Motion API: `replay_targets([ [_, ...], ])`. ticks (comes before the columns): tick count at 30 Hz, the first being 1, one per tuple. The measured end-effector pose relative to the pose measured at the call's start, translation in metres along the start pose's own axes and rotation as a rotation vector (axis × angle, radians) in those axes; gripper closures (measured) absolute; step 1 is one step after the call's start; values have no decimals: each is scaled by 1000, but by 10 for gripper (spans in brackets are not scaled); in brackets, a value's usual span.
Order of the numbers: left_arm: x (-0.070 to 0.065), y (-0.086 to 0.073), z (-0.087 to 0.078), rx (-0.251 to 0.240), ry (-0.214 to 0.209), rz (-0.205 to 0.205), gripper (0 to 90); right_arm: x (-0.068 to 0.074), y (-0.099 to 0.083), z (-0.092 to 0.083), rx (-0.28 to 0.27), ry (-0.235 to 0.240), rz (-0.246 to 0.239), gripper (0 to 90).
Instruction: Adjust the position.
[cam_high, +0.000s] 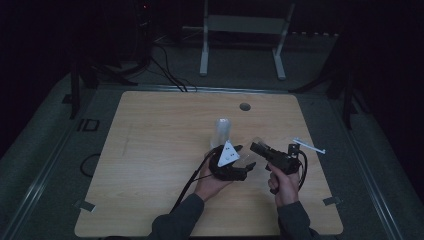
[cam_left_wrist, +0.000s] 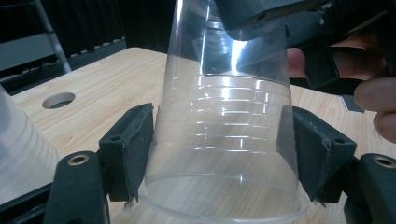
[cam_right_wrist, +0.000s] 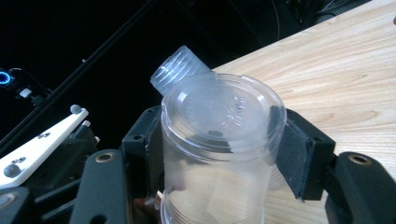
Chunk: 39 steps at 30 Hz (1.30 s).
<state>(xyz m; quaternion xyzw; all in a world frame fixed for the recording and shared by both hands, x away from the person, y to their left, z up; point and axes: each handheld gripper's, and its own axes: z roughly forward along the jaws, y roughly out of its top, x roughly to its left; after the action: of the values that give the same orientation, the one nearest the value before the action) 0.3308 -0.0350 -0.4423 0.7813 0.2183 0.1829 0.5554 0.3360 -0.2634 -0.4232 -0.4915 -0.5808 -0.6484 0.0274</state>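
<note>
Because the clear plastic cup (cam_left_wrist: 224, 140) is thin, light and slick, firm pinching would buckle it; held above the table (cam_high: 150, 150), left gripper (cam_left_wrist: 219, 154) clasps its rim end, right gripper (cam_right_wrist: 215, 149) its base.

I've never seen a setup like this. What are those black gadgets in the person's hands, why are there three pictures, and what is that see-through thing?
A person sits at a wooden table holding a hand-operated gripper in each hand: a black tool with two jaws that pinch things. One picture looks down from above; the other two come from small cameras riding on each tool, looking along its jaws.

Between the left gripper and the right gripper is a clear plastic cup. The right gripper's jaws clamp its closed end, and the left gripper's pads sit on either side near its rim, apparently touching it.

On the table also stand a stack of clear cups and, at the right edge, a small pale metal part.
</note>
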Motion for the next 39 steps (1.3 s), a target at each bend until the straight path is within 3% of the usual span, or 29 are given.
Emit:
replay_targets([
  [10, 2, 0, -1, 1, 1, 1, 293, 0, -1, 0, 31, -16, -27, 305],
  [18, 5, 0, -3, 4, 11, -4, 293, 4, -2, 0, 56, -29, -68, 305],
  [39, 11, -2, -9, 11, 30, -4, 294, 0, -6, -14, 88, -46, -116, 323],
])
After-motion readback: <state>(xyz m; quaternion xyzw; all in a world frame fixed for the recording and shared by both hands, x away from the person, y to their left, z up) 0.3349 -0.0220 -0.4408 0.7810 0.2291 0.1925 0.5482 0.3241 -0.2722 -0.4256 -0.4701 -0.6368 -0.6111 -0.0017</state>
